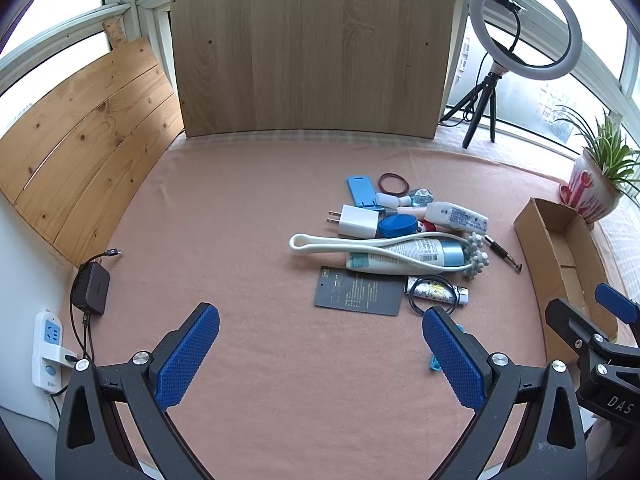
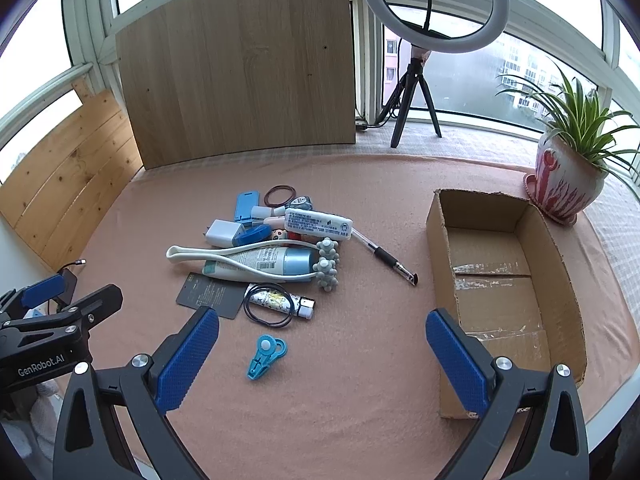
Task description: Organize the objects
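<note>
I held my left tool spread wide and empty above the pink tabletop, with the heap of small things ahead and to its right. My right tool was just as wide and held nothing, hovering between the heap and the empty cardboard box. A blue clip lay alone on the cloth just ahead of the right tool, apart from the heap. In the heap, a white massage roller lay across a blue-capped tube, a white charger plug sat behind them, and a black pen pointed toward the box. A dark card touched a patterned lighter ringed by a black hair tie.
</note>
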